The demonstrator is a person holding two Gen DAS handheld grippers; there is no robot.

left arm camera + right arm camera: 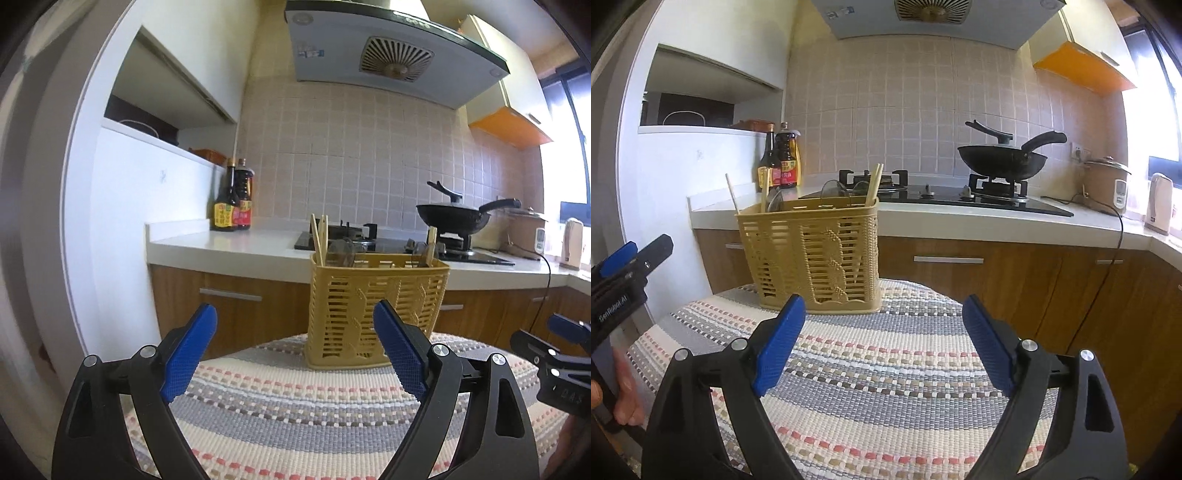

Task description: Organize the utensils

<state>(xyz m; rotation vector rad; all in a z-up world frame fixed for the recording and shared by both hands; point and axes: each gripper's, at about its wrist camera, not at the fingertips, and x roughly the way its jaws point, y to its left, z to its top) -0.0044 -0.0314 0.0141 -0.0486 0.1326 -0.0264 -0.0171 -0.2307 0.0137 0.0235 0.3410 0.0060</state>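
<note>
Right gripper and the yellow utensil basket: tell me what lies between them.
Only bare striped woven mat lies between the open right gripper and the utensil basket, clearest in the right wrist view.

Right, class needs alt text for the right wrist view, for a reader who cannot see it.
A yellow slotted utensil basket holding chopsticks stands on a striped woven mat, beyond the open, empty right gripper. Behind it, a kitchen counter carries a black wok on a gas hob; the left gripper shows at the left edge.

Striped woven mat (886, 387) carries the yellow basket (812, 254).
</note>
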